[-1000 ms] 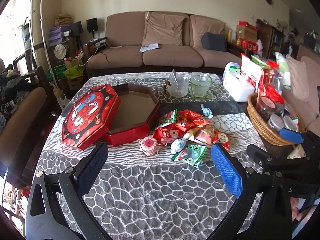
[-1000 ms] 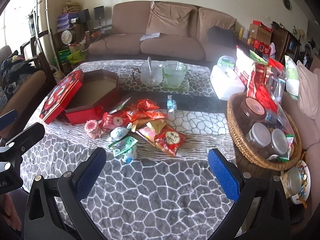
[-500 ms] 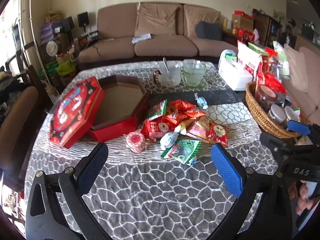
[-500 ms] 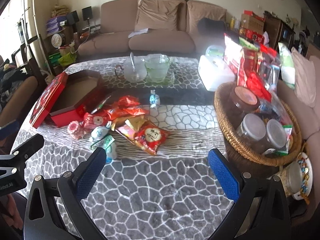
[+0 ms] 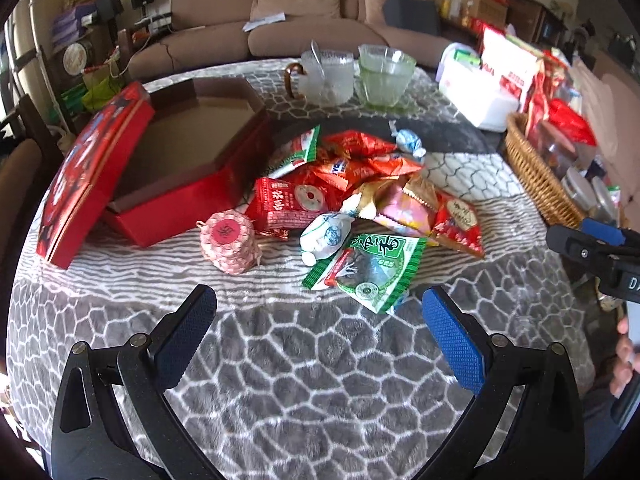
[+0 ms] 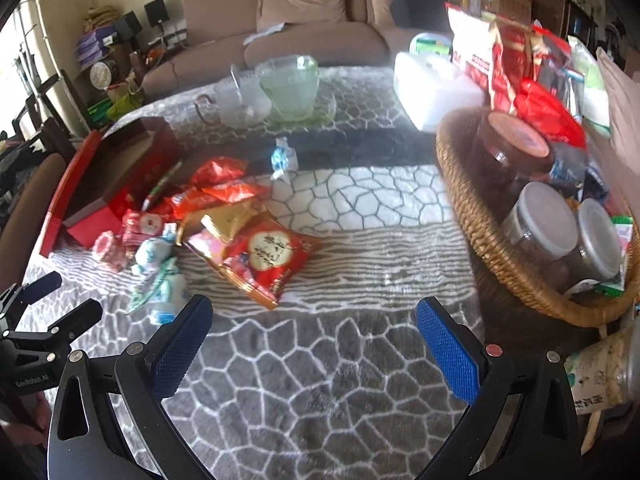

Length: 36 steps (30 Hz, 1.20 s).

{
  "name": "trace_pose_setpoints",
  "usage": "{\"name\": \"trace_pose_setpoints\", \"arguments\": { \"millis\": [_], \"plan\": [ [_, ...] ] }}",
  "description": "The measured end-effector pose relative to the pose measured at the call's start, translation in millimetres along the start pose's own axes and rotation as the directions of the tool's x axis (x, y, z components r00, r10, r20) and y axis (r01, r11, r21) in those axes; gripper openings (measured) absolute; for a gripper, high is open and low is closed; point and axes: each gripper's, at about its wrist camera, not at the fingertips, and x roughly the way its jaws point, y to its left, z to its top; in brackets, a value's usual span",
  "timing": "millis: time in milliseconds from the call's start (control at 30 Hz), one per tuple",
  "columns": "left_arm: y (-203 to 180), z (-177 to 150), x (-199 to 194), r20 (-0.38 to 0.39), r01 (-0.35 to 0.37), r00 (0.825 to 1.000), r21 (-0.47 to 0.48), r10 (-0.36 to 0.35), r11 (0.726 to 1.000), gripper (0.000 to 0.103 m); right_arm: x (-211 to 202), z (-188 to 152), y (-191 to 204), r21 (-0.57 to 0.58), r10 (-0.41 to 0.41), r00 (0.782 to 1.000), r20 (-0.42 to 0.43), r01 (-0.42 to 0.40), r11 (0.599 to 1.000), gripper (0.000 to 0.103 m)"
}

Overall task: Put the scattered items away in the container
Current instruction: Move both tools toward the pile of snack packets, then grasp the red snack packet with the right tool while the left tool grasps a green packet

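Note:
A heap of snack packets lies mid-table beside an open red octagonal box point(image 5: 172, 196), whose lid point(image 5: 84, 172) leans on its left side. Nearest my left gripper point(image 5: 316, 320) are a green packet point(image 5: 372, 268), a white wrapped sweet point(image 5: 324, 236) and a pink round cake point(image 5: 228, 240). The left gripper is open and holds nothing, just short of the green packet. My right gripper point(image 6: 312, 328) is open too, with a red packet point(image 6: 268, 256) a little ahead of it. The box point(image 6: 100, 216) shows at the left in the right wrist view.
A wicker basket point(image 6: 472, 224) with jars and bags stands at the table's right. Two glass bowls point(image 5: 356, 72) and a white tissue box point(image 5: 476, 92) sit at the back. A blue-white candy point(image 5: 408, 140) lies apart. A sofa stands behind the table.
Both grippers have moved forward and lower toward the snack heap, which looks larger now. Their jaws stay open. Nothing on the table has shifted.

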Motion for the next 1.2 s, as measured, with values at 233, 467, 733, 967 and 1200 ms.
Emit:
{"name": "trace_pose_setpoints", "arguments": {
  "millis": [233,467,733,967,1200],
  "plan": [
    [2,10,22,-0.006,0.009,1.0,0.001,-0.009,1.0,0.103,30,5,1,0.021,0.042,0.999,-0.027,-0.042,0.999,0.103],
    [-5,2,37,-0.017,0.053,0.998,0.037,-0.052,0.998,0.103,63,6,9,0.067,0.084,0.994,-0.076,-0.079,0.995,0.103],
    [3,5,41,0.02,0.082,0.996,0.002,-0.082,0.997,0.103,85,5,6,0.122,0.12,0.987,-0.103,-0.107,0.987,0.103],
    [-9,1,47,0.022,0.105,0.994,0.054,-0.106,0.993,0.097,101,7,15,0.128,0.142,0.981,-0.13,-0.125,0.984,0.095],
    [-10,0,44,0.027,0.17,0.985,0.039,-0.171,0.985,0.042,98,10,18,0.129,0.195,0.975,-0.109,-0.181,0.975,0.057]
  ]
}}
